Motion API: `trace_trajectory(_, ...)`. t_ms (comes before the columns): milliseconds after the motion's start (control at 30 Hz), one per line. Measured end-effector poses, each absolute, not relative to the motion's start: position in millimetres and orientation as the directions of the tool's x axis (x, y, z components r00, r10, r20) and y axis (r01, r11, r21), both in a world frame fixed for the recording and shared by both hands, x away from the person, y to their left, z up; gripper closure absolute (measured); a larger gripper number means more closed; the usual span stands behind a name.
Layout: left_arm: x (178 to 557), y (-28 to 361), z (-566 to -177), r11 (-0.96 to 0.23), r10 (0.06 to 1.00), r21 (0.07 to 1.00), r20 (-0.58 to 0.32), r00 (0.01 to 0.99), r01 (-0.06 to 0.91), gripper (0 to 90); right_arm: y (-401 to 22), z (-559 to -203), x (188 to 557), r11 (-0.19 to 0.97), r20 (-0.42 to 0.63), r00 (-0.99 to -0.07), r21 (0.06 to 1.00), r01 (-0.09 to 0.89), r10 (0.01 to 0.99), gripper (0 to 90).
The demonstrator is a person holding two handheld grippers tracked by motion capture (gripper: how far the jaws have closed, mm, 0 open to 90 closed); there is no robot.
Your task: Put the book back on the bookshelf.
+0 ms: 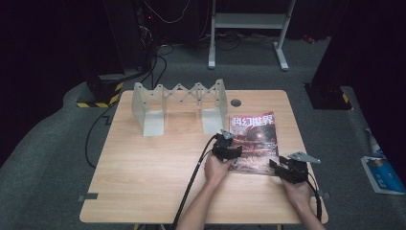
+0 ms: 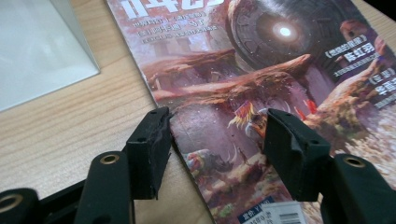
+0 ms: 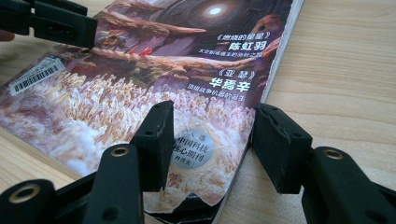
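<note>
A grey folding rack (image 1: 179, 103) with an accordion-style lattice is seen standing at the far left-centre of the wooden counter (image 1: 143, 177); its translucent end panel (image 2: 37, 46) is visible in the left gripper view, just beside the magazine's left edge.

The magazine (image 1: 253, 143) is laid flat, cover up, on the right half of the counter, with its title toward the far edge and a barcode label (image 2: 280, 215) at its near left corner. A round grommet (image 1: 235, 102) is set into the counter just beyond the magazine.

The left gripper (image 1: 230, 149) is held at the magazine's left edge, near the lower corner. Its jaws are spread moderately and astride that edge: one jaw is positioned over bare wood, the other over the cover. No pinch on the cover is made; whether the jaw tips touch the surface cannot be told.

The right gripper (image 1: 286, 167) is held at the magazine's near right corner. Its jaws are spread wide on either side of the spine edge, one over the cover beside a round silver seal (image 3: 190, 148), one over the counter. Nothing is clamped. The cover's corner (image 3: 196, 205) is seen curled and worn.
</note>
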State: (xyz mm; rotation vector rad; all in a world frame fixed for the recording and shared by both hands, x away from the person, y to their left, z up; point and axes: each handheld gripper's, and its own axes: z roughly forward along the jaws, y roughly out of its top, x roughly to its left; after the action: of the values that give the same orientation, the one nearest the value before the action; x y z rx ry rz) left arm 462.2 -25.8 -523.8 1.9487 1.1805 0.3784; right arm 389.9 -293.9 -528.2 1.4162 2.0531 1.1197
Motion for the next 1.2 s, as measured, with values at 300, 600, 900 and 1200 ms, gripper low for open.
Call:
trace_trajectory(300, 463, -24, -524, -0.254, 0.842, 0.767, -0.124, 0.525, 0.589, 44.5, -299, -524, 398, 0.154, 0.15, -0.41, 0.771, 0.618, 0.9, 52.9)
trace_trajectory(600, 464, -22, -523, -0.247, 0.841, 0.764, -0.136, 0.524, 0.596, 48.4, -294, -520, 427, 0.154, 0.156, -0.383, 0.731, 0.665, 0.911, 50.4)
trace_trajectory(900, 461, -22, -521, -0.256, 0.844, 0.748, -0.137, 0.519, 0.613, 50.4, -291, -520, 421, 0.17, 0.132, -0.384, 0.735, 0.657, 0.914, 50.9)
trace_trajectory(1200, 449, -19, -519, -0.284, 0.831, 0.738, -0.129, 0.541, 0.612, 50.9, -290, -520, 409, 0.192, 0.12, -0.403, 0.733, 0.652, 0.907, 50.8)
